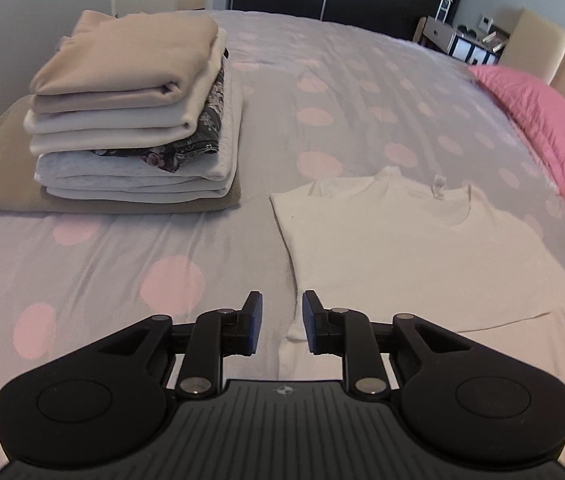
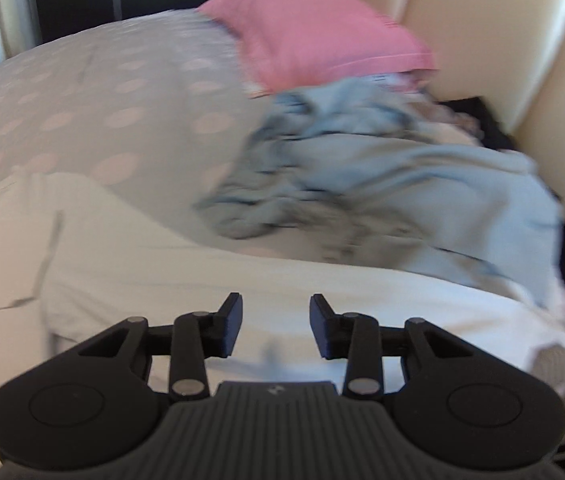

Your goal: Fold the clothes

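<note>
White shirt (image 1: 402, 240) lies flat on the dotted bedspread (image 1: 322, 100), its neck tag (image 1: 438, 190) too small to read. Left gripper (image 1: 282, 322) hovers at its near edge, jaws apart, empty; right gripper (image 2: 276, 326) likewise. Folded stack (image 1: 134, 112) sits left, pink pillow (image 2: 314, 36) and crumpled blue heap (image 2: 382, 184) right.

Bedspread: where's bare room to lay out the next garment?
Free: the bedspread in front of the folded stack, left of the white shirt, and the far stretch between stack and pink pillow. Crowded: the headboard side, where the blue-grey clothes pile lies against the shirt.
</note>
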